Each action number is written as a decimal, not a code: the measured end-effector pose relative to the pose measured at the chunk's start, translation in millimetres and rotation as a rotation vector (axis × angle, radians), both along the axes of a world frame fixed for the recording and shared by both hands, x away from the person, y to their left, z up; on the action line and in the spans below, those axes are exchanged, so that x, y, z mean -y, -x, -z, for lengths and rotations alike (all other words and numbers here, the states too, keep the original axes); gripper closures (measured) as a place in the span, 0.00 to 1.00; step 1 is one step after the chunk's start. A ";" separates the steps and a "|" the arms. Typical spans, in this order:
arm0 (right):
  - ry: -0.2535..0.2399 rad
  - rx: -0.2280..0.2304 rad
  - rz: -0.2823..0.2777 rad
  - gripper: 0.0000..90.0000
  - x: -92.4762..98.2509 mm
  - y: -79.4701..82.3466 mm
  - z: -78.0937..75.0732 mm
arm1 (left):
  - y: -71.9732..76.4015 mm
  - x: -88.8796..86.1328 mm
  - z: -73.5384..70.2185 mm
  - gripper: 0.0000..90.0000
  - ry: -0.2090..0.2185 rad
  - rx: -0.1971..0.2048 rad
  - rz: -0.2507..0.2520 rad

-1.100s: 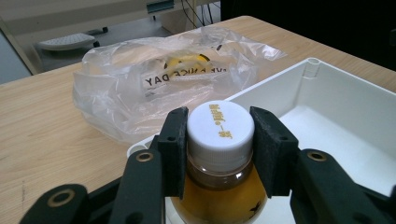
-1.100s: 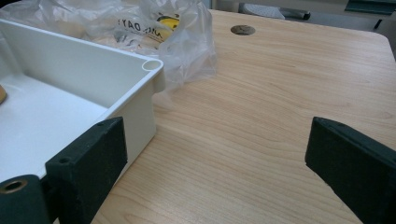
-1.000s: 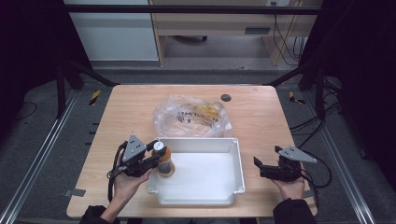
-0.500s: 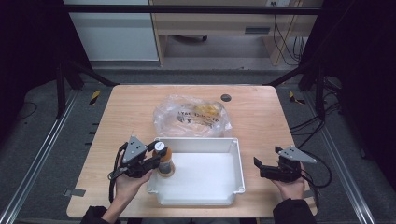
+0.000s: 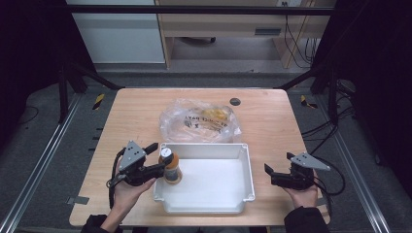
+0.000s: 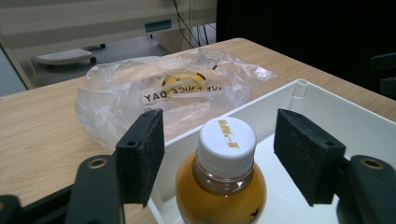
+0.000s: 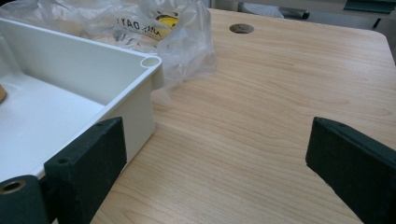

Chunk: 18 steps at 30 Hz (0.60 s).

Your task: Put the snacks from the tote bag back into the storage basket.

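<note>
My left gripper had just been opening its jaws, freeing the bottle upright in the tray's corner; my right gripper waited open beside it.

The lower part of the bottle is cut off by the bottom edge of the left gripper view, and its label cannot be read. The contents of the plastic bag are blurred behind crinkled film, with its printed lettering only partly legible. In the right gripper view, the white tray runs off the left edge.
</note>
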State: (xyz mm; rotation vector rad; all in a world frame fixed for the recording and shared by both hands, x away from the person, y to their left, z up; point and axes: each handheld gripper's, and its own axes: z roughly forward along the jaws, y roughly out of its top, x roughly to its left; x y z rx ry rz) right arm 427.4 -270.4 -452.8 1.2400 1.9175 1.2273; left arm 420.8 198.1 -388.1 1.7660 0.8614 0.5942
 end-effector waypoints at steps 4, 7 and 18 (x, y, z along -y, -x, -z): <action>-0.002 0.000 0.003 0.06 0.8 0.1 0.3 | 0.6 -7.8 -3.1 0.34 0.023 0.005 -0.005; -0.003 0.000 0.005 0.06 1.0 0.6 0.1 | 1.0 -15.8 -5.2 0.32 0.023 0.008 -0.014; -0.005 0.002 0.007 0.06 2.8 2.1 0.4 | 0.5 -40.1 8.4 0.31 0.023 -0.008 -0.079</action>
